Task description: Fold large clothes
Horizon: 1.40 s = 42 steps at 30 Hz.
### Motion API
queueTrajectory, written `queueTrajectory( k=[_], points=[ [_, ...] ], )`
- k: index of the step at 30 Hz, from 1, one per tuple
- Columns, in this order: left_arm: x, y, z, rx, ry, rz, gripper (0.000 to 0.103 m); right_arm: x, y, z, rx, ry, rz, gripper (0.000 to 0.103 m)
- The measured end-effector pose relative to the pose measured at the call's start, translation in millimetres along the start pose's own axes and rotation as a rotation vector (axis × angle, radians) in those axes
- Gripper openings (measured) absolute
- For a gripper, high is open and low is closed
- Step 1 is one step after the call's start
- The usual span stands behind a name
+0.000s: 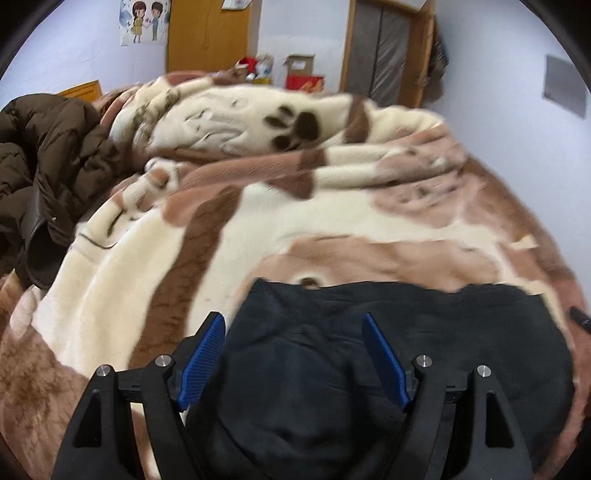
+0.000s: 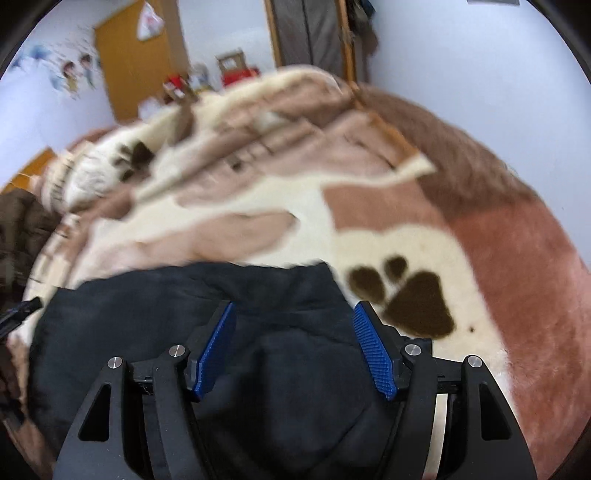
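The black garment (image 1: 369,354) is seen spread flat on the paw-print blanket (image 1: 258,206) at the bed's near edge, its long axis running side to side. The left gripper (image 1: 293,354) and right gripper (image 2: 293,347) are held released above opposite ends, equally near, nothing grasped.

From my feed, a cream-and-brown fleece blanket (image 1: 332,206) with dark paw prints (image 2: 413,295) covers the bed, bunched toward the far end. A brown puffer jacket (image 1: 48,158) is heaped at its left (partly out of frame). Beyond: a wooden door (image 1: 207,33), a cartoon poster (image 1: 146,20), a cardboard box (image 1: 301,66).
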<state>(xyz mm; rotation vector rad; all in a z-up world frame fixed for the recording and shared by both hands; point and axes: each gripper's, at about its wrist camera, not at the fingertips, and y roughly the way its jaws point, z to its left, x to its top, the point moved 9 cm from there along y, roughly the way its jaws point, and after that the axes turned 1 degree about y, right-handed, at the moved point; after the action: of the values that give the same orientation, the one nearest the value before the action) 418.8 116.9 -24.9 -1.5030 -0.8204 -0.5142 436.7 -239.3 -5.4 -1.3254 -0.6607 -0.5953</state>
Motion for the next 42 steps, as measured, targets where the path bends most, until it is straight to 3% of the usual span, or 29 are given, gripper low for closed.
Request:
queueTrajectory(
  k=[3,6,8,13,18,21,24,27,33,37,40,42],
  points=[
    [-11,-16,-42,-0.085,0.036,-0.013,0.078,-19,-6,47,0.089,-0.051,0.012,0.066],
    [-35,-5,-85,-0.123,0.125,0.023,0.078,-49,18,77,0.097,-0.117,0.095,0.066],
    [-58,20,-96,-0.133,0.121,0.111,0.078,-63,39,77,0.054,-0.146,0.116,0.066],
    [-63,28,-96,-0.110,0.118,0.126,0.078,-61,50,73,0.049,-0.163,0.145,0.067],
    [-54,-24,-80,-0.117,0.121,0.044,0.076,-52,-12,62,0.075,-0.151,0.056,0.067],
    [-65,-43,-48,-0.057,0.115,0.014,0.076,-65,-38,34,0.039,-0.144,0.023,0.067],
    [-91,-31,-13,0.017,0.074,0.086,0.076,-89,-29,-7,-0.034,-0.098,0.083,0.067],
    [-104,-16,1,0.007,0.019,0.133,0.077,-104,-10,-30,-0.045,-0.050,0.142,0.067],
    [-92,-43,-7,0.001,0.017,0.100,0.074,-94,-34,-19,-0.048,-0.060,0.109,0.067],
    [-104,-67,1,0.042,0.042,0.072,0.074,-105,-63,-9,-0.008,-0.057,0.076,0.067],
    [-127,-62,14,0.088,0.044,0.122,0.075,-119,-60,-1,0.000,-0.080,0.094,0.067],
    [-140,-52,24,0.090,0.012,0.158,0.076,-131,-42,-4,-0.014,-0.079,0.151,0.067]
  ],
)
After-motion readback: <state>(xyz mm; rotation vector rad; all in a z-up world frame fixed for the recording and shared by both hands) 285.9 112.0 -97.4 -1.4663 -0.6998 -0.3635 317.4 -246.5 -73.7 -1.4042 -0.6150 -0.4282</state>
